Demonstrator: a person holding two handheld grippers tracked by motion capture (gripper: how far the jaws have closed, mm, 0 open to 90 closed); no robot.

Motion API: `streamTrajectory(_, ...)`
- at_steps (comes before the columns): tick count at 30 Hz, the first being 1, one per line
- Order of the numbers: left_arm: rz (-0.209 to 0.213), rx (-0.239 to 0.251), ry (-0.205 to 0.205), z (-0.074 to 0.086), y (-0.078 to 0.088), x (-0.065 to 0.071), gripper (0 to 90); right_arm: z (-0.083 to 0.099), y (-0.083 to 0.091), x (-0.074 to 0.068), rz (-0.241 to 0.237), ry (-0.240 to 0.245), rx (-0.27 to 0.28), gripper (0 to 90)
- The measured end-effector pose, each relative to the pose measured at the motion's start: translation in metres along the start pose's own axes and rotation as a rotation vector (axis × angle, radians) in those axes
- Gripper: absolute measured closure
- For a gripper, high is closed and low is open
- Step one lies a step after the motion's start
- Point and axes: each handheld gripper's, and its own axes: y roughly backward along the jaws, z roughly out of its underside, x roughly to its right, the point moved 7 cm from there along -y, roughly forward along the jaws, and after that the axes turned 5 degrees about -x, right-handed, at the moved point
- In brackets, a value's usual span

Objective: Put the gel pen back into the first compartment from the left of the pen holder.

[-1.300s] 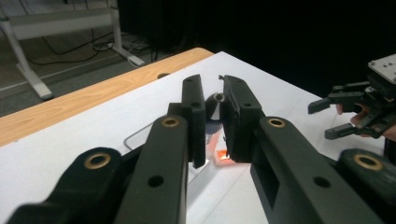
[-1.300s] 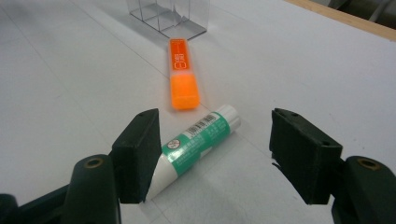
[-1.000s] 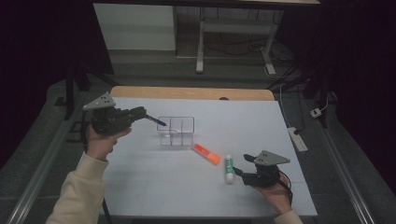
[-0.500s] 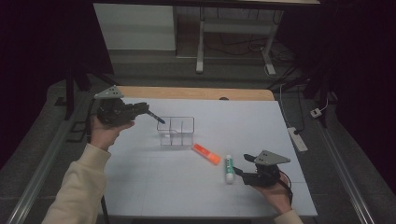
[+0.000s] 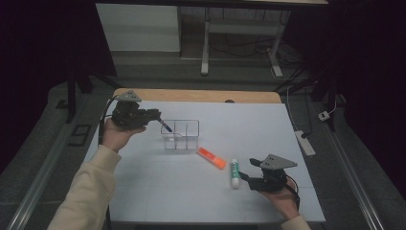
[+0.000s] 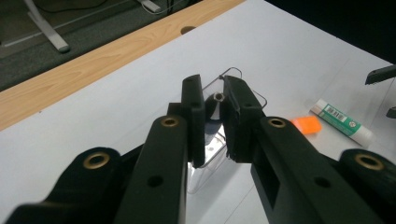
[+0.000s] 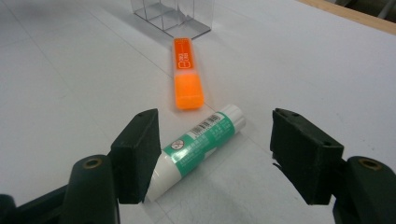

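You've got the pen (image 5: 165,126) clamped in your left gripper (image 5: 154,115), tip over the clear organizer (image 5: 180,134) at frame center-left; next, lower it into a compartment. Right gripper (image 5: 245,177) jaws are spread around the glue stick (image 5: 234,173).

The pen (image 5: 165,126) is dark blue and slim, clamped between the jaws of the left gripper (image 5: 154,115) and slanting down toward the clear box (image 5: 180,135); its tip hangs over the box's left compartment. The box is a see-through container with dividers, standing upright on the white table (image 5: 143,191) with its top open.
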Motion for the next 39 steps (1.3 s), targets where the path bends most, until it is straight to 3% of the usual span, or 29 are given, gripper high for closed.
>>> streamTrajectory(5, -0.018, -0.008, -0.012, -0.001, -0.01, 0.002, 77.9, 0.0, 0.0, 0.001, -0.006, 0.0, 0.003, 32.2)
streamTrajectory(6, -0.026, 0.0, -0.01, -0.002, -0.011, 0.002, 73.3, 0.0, 0.0, 0.001, -0.003, 0.0, 0.003, 32.2)
streamTrajectory(8, -0.035, 0.005, -0.006, -0.003, -0.013, 0.003, 53.0, 0.0, 0.0, 0.001, -0.004, -0.001, 0.002, 32.2)
streamTrajectory(12, -0.045, 0.031, 0.008, -0.003, -0.012, 0.005, 38.5, 0.0, 0.0, 0.001, -0.008, 0.001, 0.003, 32.1)
streamTrajectory(20, -0.045, 0.093, 0.02, 0.012, 0.0, 0.01, 38.0, 0.0, 0.0, 0.001, -0.006, 0.001, 0.002, 32.1)
streamTrajectory(23, -0.03, 0.118, 0.025, 0.022, 0.006, 0.015, 38.3, 0.0, 0.0, 0.001, -0.005, -0.001, 0.004, 32.1)
streamTrajectory(29, -0.041, 0.133, 0.016, 0.047, 0.014, 0.023, 38.8, 0.001, 0.0, 0.003, 0.005, 0.0, -0.001, 32.1)
streamTrajectory(39, -0.019, 0.09, 0.031, 0.087, 0.012, 0.032, 39.4, 0.0, 0.0, 0.004, -0.004, -0.006, 0.003, 32.1)
